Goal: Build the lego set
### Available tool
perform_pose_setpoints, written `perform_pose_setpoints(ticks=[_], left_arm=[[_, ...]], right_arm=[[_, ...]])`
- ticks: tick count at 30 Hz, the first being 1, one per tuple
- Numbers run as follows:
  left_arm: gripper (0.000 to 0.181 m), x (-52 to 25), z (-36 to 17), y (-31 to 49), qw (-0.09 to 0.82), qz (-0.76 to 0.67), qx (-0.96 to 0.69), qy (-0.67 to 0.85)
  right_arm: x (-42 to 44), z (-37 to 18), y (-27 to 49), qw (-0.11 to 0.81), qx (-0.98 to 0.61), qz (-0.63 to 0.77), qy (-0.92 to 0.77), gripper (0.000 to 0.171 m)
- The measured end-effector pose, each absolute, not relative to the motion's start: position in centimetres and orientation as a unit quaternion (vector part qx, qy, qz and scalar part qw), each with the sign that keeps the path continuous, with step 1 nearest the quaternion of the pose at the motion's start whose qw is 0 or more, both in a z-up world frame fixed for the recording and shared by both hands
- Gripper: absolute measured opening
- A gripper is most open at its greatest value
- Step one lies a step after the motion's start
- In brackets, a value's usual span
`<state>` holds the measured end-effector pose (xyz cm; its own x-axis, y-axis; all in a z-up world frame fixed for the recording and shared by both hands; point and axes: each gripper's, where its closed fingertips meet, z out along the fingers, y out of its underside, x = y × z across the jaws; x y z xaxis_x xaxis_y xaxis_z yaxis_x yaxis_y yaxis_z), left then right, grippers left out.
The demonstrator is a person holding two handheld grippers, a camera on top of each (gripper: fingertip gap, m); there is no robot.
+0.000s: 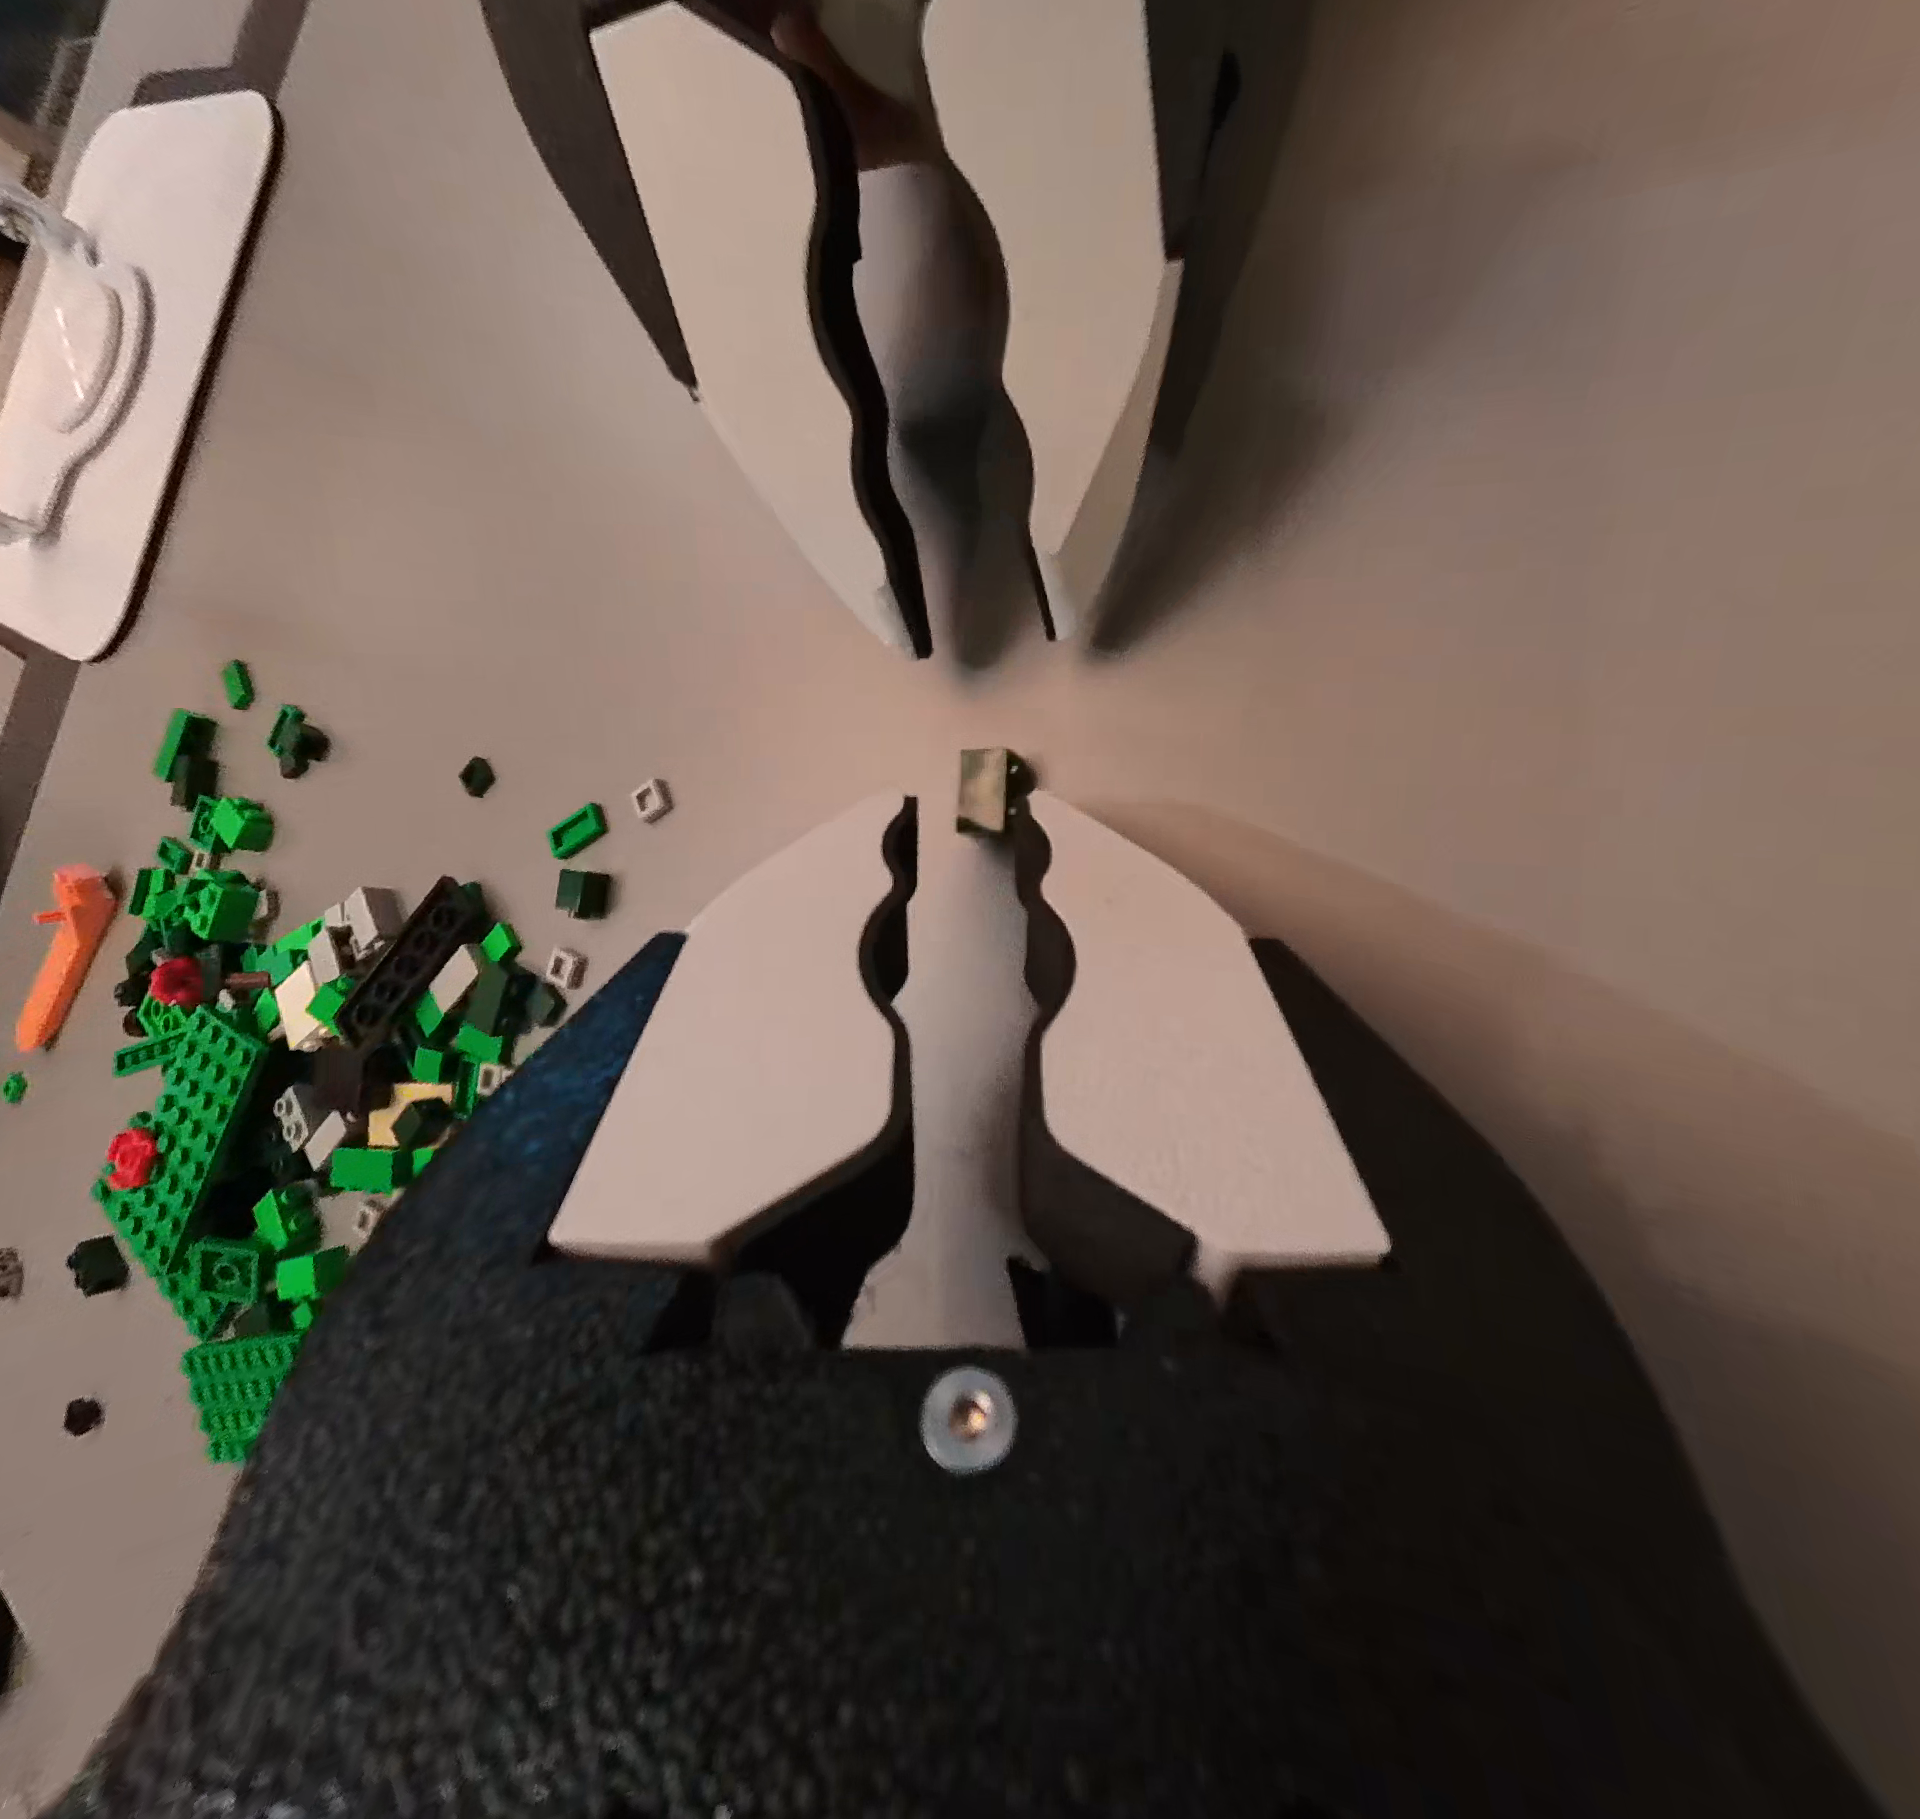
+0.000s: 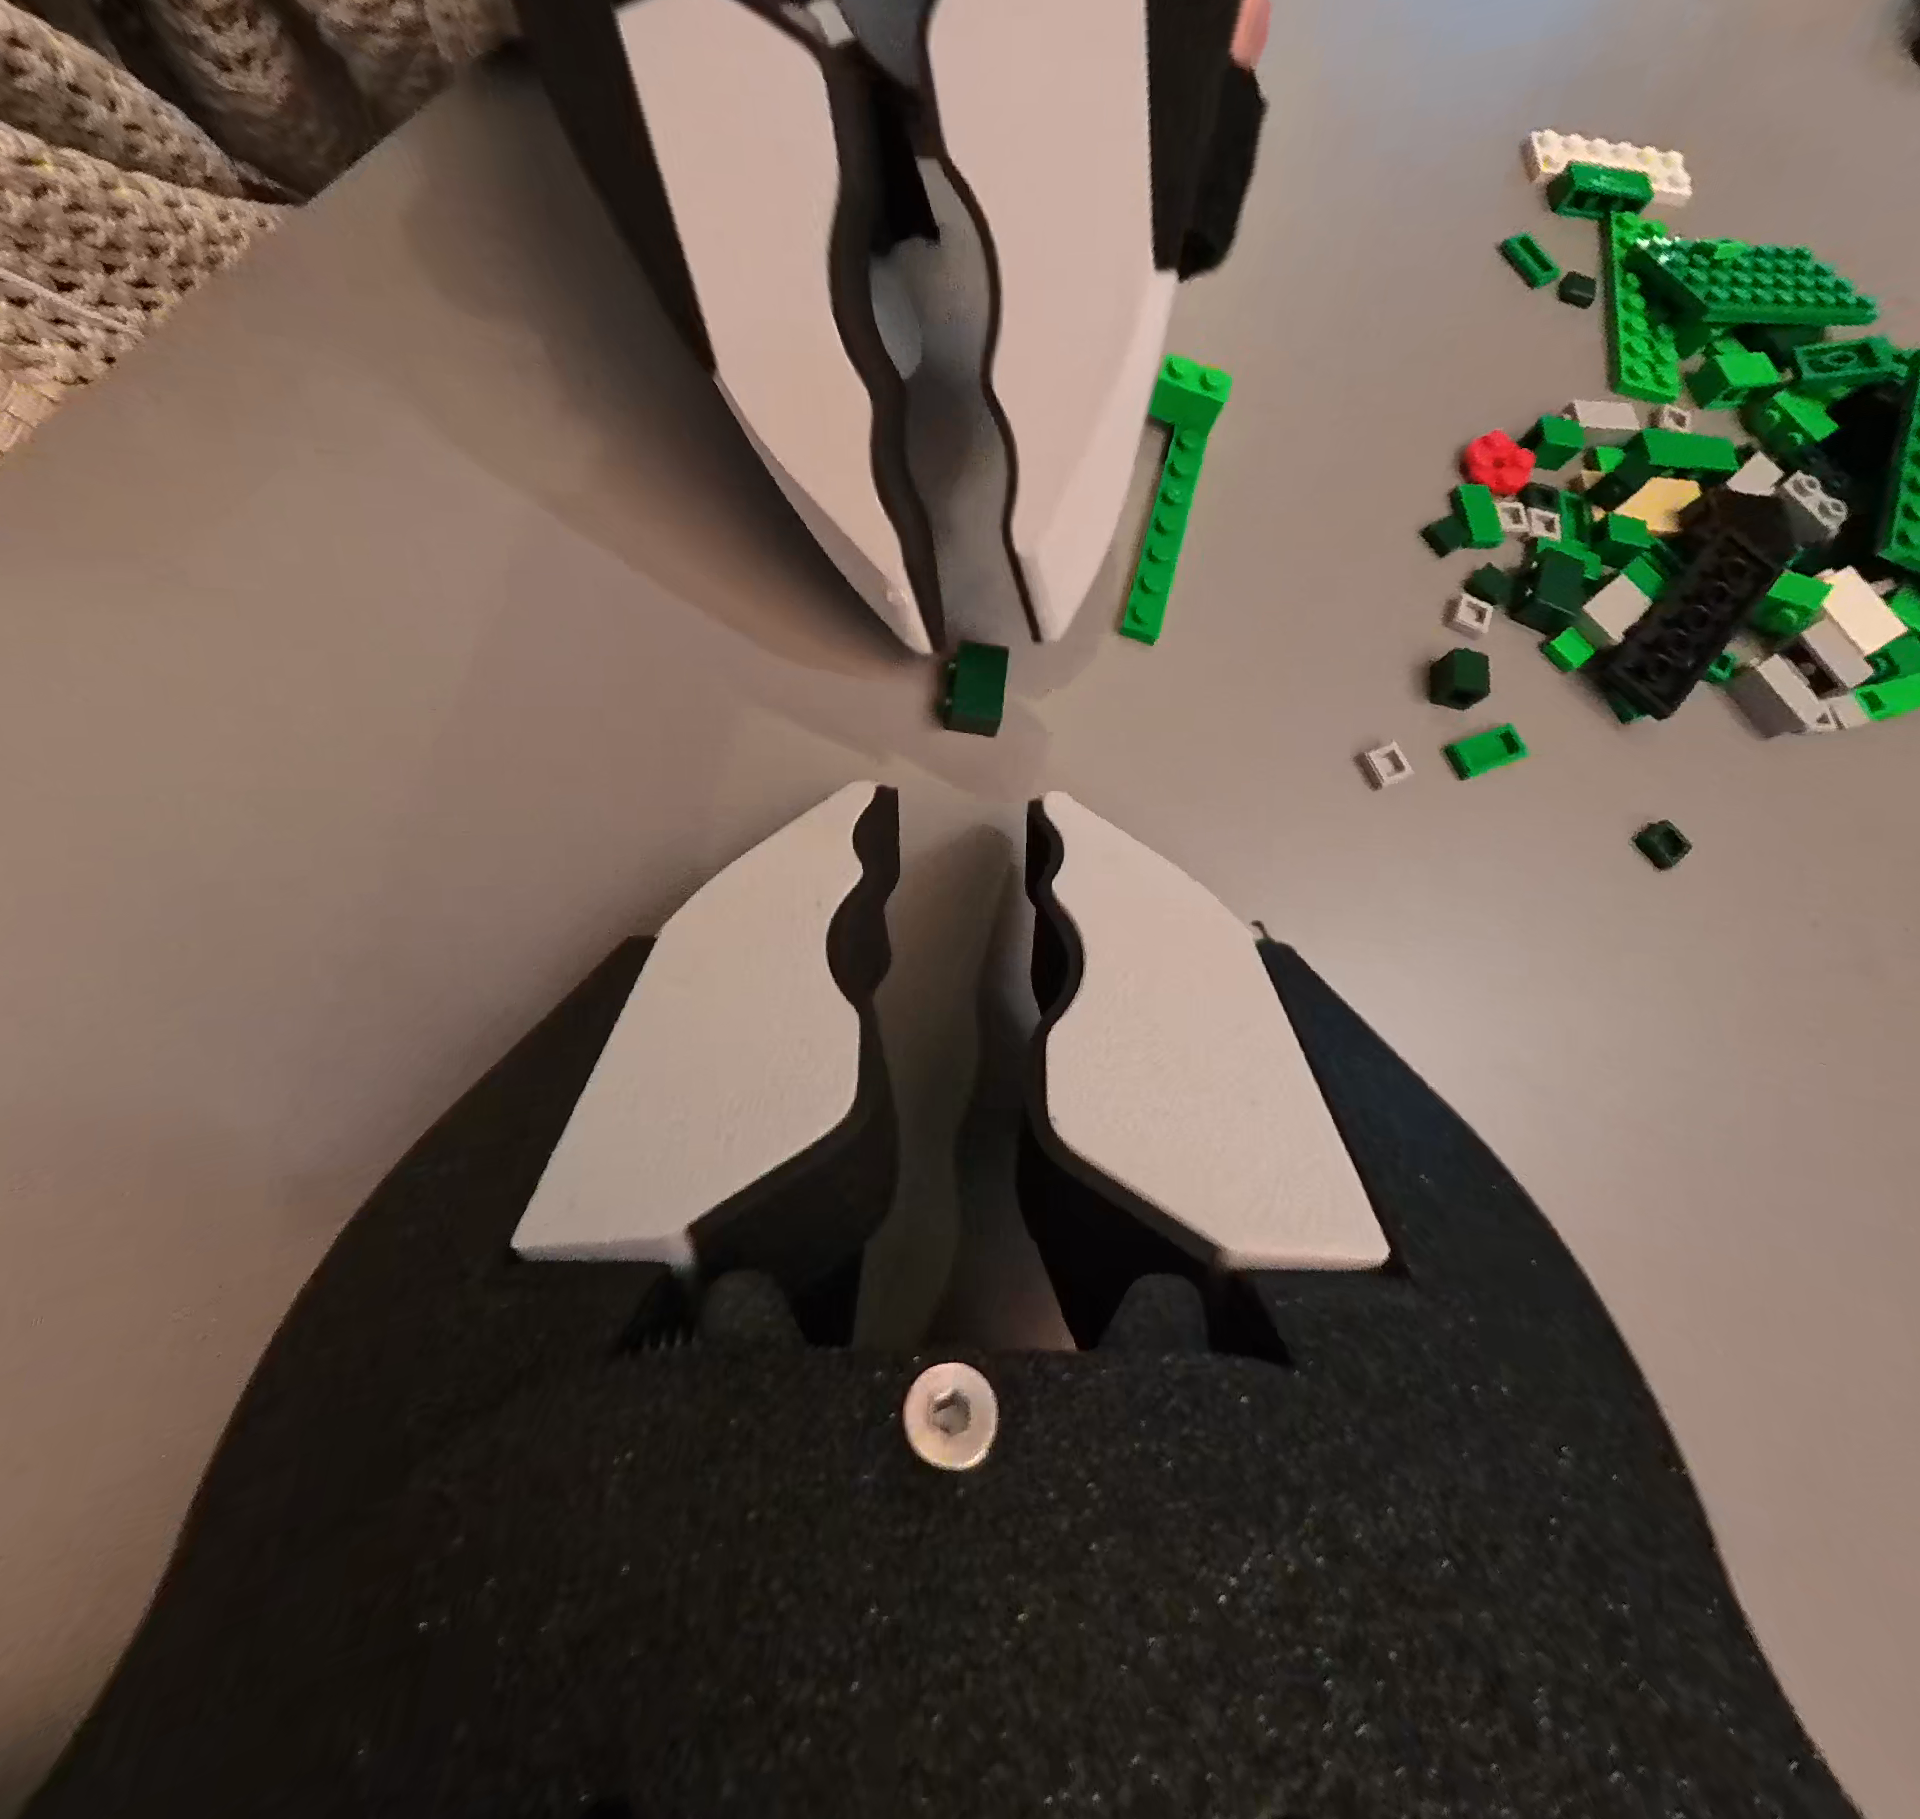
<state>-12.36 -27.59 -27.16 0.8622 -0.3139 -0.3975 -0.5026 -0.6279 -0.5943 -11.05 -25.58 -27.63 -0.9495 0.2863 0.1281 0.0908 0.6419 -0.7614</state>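
The left tongs (image 1: 971,805) stand a narrow way apart, tips down near the table (image 1: 1455,419). A small dark green brick (image 1: 985,793) sits right at their ends. It lies against one finger, with a sliver of table showing between it and the other, so it looks nudged or loosely cradled, not pinched. The right tongs (image 2: 961,798) point straight at them, nose to nose. They are parted about as far and hold nothing, and the brick lies in the gap between the two pairs. That head-on line-up reads like a handover, or a joint effort to turn the brick so it can be gripped squarely. Whether the brick rests fully on the table cannot be told. Just beside the left tongs lies a long bright green strip with a block on one end (image 2: 1169,512), likely the start of the build. Farther out is the loose pile of pieces (image 2: 1714,543), mostly green with some grey, black and red. Beyond it lies an orange prying tool (image 1: 68,948), and a glass mug (image 1: 62,367) stands on a white mat (image 1: 197,242) at the table's edge.
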Motion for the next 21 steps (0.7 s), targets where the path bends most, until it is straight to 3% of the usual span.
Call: perform_pose_setpoints(ticks=[2,9,16,21], left_arm=[[0.019,-12.6,-27.7,-27.5,0.344,0.133,-0.900,0.233],[0.000,-13.6,-27.7,-27.1,0.339,0.137,-0.910,0.196],[0.000,-17.4,-20.9,-26.3,0.552,0.223,-0.803,0.032],[0.004,-18.3,-22.6,-25.6,0.491,0.235,-0.836,0.078]], right_arm=[[-11.0,-27.5,-25.8,0.122,-0.101,0.412,-0.897,0.023],[-11.7,-26.2,-26.3,0.190,-0.088,0.434,-0.876,0.023],[-16.3,-21.7,-23.9,0.308,-0.245,0.508,-0.767,0.018],[-18.0,-22.1,-21.0,0.357,-0.309,0.462,-0.751,0.018]])
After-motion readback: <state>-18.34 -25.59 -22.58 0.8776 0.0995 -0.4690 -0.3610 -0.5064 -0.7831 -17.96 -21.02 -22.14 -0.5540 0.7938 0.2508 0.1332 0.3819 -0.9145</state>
